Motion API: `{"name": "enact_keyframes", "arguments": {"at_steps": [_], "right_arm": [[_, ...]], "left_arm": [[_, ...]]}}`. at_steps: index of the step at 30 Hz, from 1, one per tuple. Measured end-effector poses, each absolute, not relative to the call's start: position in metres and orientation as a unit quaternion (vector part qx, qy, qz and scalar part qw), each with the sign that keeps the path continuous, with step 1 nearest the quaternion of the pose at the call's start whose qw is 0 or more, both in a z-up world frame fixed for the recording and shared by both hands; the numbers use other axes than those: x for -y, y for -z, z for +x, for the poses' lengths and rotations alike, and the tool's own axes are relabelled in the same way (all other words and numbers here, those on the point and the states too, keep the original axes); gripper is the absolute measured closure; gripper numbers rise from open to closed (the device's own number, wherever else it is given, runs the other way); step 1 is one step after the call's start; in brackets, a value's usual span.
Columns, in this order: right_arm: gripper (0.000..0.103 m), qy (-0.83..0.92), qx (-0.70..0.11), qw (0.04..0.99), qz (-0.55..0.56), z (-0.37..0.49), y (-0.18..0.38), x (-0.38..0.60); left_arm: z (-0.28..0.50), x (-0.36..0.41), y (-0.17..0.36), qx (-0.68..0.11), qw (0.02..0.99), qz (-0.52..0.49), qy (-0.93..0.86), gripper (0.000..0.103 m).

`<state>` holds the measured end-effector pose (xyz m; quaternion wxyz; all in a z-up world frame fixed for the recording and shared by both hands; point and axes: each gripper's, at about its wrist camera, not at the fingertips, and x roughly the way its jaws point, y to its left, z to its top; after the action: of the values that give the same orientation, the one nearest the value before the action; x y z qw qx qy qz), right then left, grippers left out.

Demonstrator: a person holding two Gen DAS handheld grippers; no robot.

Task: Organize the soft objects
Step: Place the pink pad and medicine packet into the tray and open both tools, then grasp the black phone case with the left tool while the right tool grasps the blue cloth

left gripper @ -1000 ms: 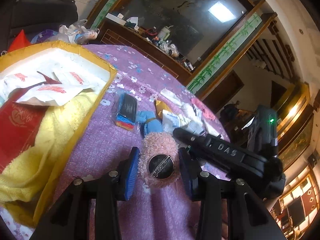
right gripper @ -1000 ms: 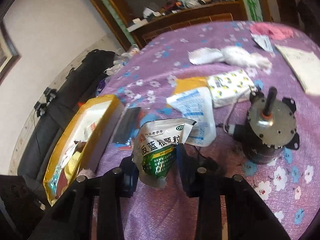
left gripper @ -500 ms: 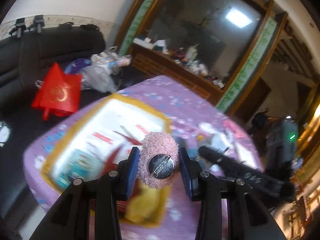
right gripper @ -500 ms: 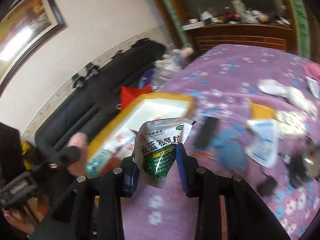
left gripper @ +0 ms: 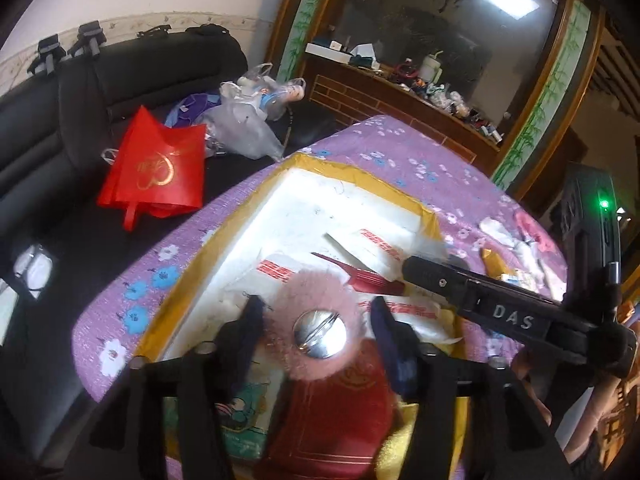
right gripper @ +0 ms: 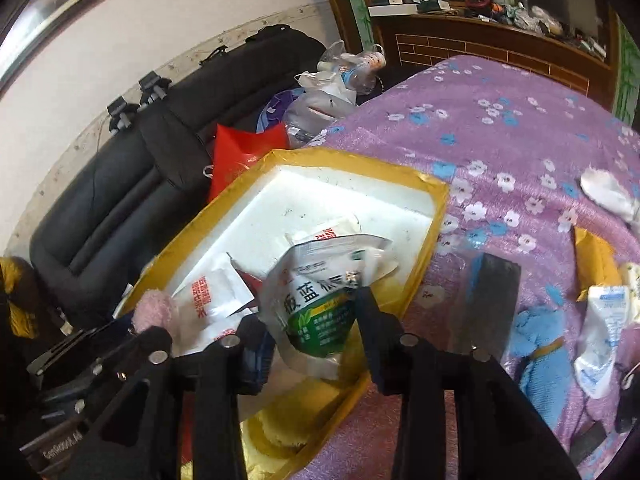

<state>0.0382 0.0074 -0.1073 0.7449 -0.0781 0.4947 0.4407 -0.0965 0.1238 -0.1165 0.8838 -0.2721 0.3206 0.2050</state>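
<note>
My left gripper (left gripper: 316,320) is over the yellow-rimmed white tray (left gripper: 352,172) with a pink fluffy puff with a round metal clasp (left gripper: 316,320) between its opened fingers. My right gripper (right gripper: 310,328) is over the same tray (right gripper: 420,184) with a green and white medicine pouch (right gripper: 316,300) between its spread fingers. The pink puff also shows at the left in the right wrist view (right gripper: 154,308). The right gripper's black body (left gripper: 512,316) crosses the left wrist view.
The tray holds white sachets (right gripper: 216,288), a red packet (left gripper: 344,408) and a yellow towel (right gripper: 280,428). On the purple flowered cloth (right gripper: 520,128) lie a dark block (right gripper: 488,300), a blue soft toy (right gripper: 544,344) and a white pouch (right gripper: 600,332). A black sofa (left gripper: 80,112) with a red bag (left gripper: 156,164) stands behind.
Both grippers have swung from the table's middle to above the tray. Both pairs of fingers have spread apart around the puff and the pouch.
</note>
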Motion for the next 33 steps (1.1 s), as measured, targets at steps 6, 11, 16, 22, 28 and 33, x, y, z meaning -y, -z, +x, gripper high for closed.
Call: {"name": "enact_keyframes", "arguments": {"at_steps": [6,11,16,22,28,33], "right_arm": [[0.038,-0.467,-0.468,0.750,-0.017,0.038,0.073,0.031],[0.034,-0.458,-0.455,0.763,0.025,0.046,0.053,0.095],[0.033,-0.399,-0.462,0.791,0.039,0.075,0.057,0.156],[0.033,-0.379,-0.476,0.786,0.107,0.100,0.084,0.196],[0.033,-0.370,-0.472,0.790,0.126,0.100,0.084,0.203],[0.033,-0.366,-0.474,0.790,0.129,0.098,0.084,0.205]], "left_arm": [[-0.109,-0.111,0.102,-0.292,0.893,-0.284,-0.192,0.026],[-0.108,-0.075,0.079,-0.270,0.909,-0.267,-0.172,0.012],[-0.077,-0.024,0.061,-0.287,0.924,-0.226,-0.113,0.010],[0.001,0.012,0.069,-0.359,0.914,-0.167,-0.083,0.010],[0.078,0.010,0.093,-0.441,0.883,-0.137,-0.077,0.024],[0.112,0.003,0.115,-0.487,0.859,-0.122,-0.105,0.026]]}}
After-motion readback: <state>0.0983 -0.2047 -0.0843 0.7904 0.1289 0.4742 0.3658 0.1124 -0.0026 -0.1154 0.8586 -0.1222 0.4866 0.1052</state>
